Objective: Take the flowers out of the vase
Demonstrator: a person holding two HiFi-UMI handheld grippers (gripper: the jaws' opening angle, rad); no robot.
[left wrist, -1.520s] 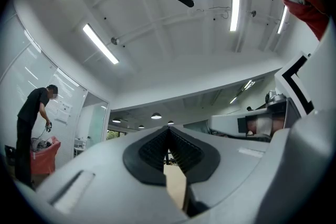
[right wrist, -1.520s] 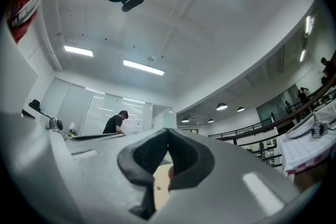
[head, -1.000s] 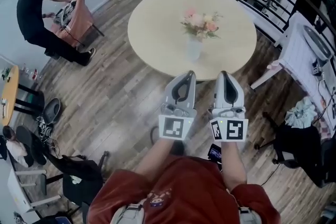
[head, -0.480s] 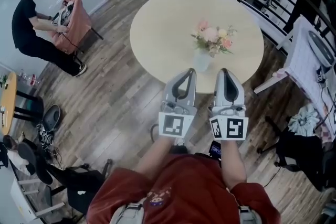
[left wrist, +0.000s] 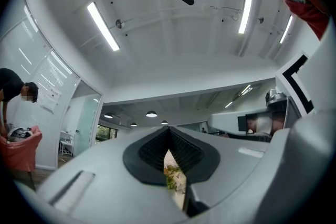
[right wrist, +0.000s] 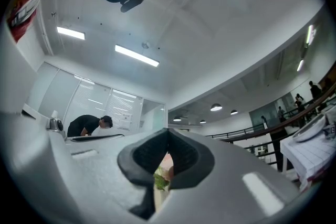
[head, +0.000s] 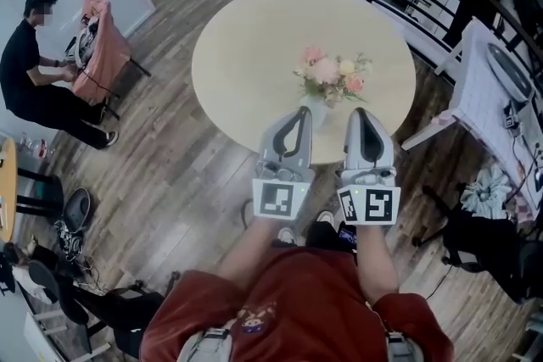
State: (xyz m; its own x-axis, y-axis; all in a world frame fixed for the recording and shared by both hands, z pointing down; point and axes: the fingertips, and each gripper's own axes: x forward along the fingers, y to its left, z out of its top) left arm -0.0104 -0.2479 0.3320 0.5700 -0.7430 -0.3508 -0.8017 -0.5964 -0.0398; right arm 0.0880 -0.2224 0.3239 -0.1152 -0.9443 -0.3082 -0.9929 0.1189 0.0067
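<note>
Well, the flowers (head: 331, 76) stand in the vase (head: 317, 109) on the desk (head: 246, 55) at mid-frame, just above the left claw (head: 298, 111) and right claw (head: 361, 111), both pressed together and empty, so one should spread before pinching low on the bunch.

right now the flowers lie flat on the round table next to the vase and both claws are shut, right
Not quite. The flowers stand in the vase on the round table, not flat beside it; the head view shows this. The left claw and right claw are indeed shut.

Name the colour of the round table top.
Pale cream; the table top shows best in the head view.
</note>
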